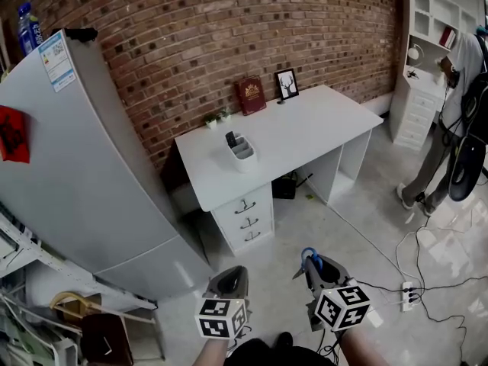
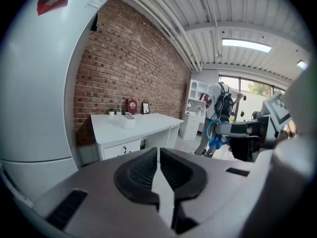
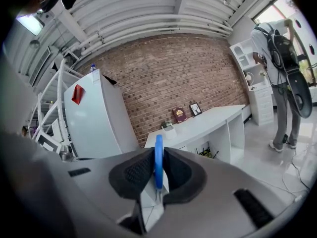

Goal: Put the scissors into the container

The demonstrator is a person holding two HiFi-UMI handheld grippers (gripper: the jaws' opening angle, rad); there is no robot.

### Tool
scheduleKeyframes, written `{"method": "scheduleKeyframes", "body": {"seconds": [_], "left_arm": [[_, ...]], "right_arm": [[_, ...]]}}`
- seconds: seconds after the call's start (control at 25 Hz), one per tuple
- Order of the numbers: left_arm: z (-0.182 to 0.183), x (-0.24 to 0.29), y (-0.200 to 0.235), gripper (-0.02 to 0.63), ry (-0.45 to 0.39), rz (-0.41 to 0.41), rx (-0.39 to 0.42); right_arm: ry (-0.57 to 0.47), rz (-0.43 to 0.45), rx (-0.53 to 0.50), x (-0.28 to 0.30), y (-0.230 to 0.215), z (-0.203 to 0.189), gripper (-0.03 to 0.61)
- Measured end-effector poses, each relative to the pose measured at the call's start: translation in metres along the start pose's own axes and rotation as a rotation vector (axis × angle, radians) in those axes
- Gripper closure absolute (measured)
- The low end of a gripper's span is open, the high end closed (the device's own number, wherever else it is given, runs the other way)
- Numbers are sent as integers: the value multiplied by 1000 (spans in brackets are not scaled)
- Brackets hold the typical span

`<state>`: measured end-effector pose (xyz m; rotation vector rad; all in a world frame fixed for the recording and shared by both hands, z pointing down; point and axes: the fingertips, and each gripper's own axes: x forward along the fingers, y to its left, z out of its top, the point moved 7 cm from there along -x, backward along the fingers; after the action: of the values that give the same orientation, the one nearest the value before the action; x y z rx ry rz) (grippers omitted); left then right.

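**Fig. — Scissors held by a handle loop in my right gripper, with the container far off on the desk**

The scissors (image 3: 158, 158) sit edge-on between the pads of my right gripper (image 1: 312, 268). Its jaws are clamped on one blue handle loop, which stands up past the pad tips. I cannot make out the blades clearly in any view.

I judge the scissors light and stiff, with smooth plastic handles. A grip on one thin loop could let them pivot or slip, and the free half may swing open at the hinge. The handle is the right place to hold, since the blade end can then go down into the container first.

My left gripper (image 1: 232, 277) hangs just beside the right. Its jaws are drawn together to a narrow slit and hold nothing.

The container (image 1: 245, 161), a small white desk caddy with something dark standing in it, rests near the front left corner of the white desk (image 1: 320, 120), well apart from both grippers. A red book (image 1: 250, 95) and a framed picture (image 1: 287, 83) lean against the brick wall (image 1: 229, 29) behind it. A white refrigerator (image 1: 84, 174) stands to the left, and a person (image 1: 457, 90) stands at the shelves on the right.
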<state>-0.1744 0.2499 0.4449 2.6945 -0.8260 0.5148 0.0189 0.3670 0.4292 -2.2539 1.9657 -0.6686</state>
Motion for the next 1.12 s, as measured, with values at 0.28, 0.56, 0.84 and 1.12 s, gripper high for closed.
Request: {"method": "scheduleKeyframes", "body": {"seconds": [0.28,0.56,0.84,1.12], "left_arm": [[-1,9,-12,591,9,5,1],[-1,35,0,591,32,12,-14],[23,83,39,591,33,18,-29],[63,153,100,591,24,11,-32]], "right_arm": [[-20,11,22,-1,-15,7,529],[-17,3,39,23,-27,12,529],[-6,-8,46,80,-40,30,529],[-18,-13,52,173,-49,65,529]]}}
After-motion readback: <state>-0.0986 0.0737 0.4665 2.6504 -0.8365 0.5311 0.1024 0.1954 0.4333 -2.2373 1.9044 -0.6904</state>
